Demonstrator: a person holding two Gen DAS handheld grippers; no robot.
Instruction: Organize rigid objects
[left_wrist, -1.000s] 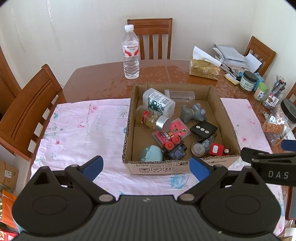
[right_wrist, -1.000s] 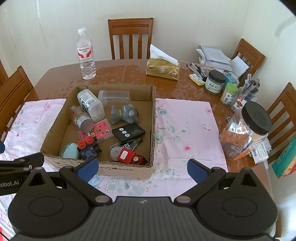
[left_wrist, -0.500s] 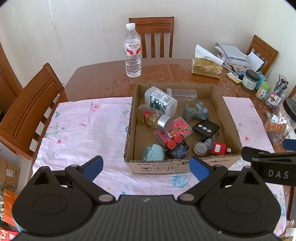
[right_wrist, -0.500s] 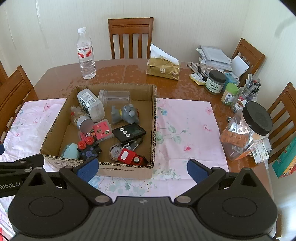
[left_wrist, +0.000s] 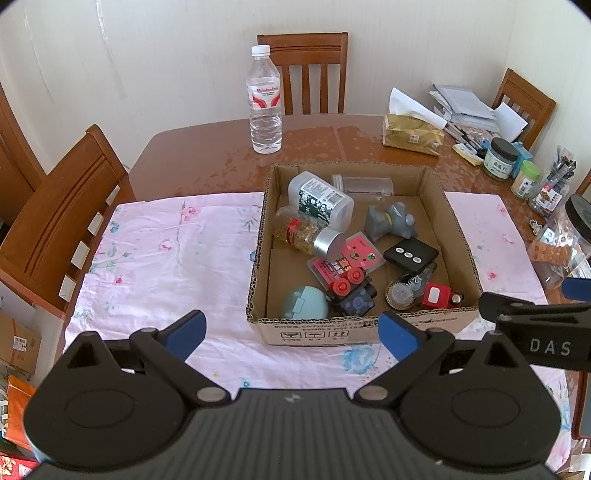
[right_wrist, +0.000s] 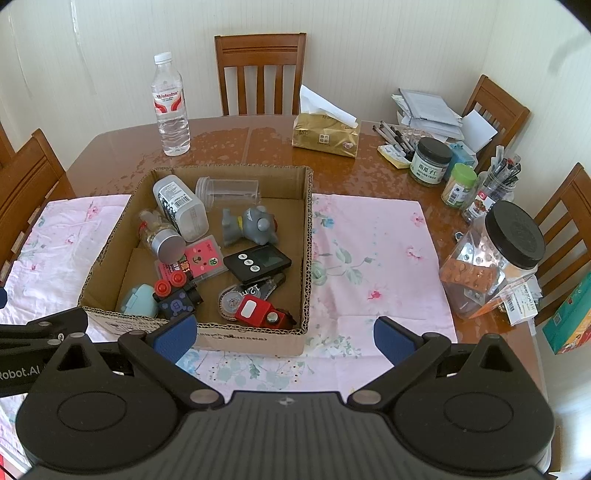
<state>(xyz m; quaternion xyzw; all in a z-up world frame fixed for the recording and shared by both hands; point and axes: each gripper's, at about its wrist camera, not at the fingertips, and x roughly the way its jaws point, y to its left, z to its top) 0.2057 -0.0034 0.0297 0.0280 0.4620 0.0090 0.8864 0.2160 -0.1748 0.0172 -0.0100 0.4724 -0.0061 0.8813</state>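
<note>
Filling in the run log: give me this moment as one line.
left gripper: open, empty | right gripper: open, empty | cardboard box: full of items | phase: hovering before first pick

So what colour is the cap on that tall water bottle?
White. The water bottle has a white screw cap, clearest in the right wrist view.

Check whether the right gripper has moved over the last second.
No: the right gripper shows no real move; the cardboard box and water bottle keep their places in its view.
</note>
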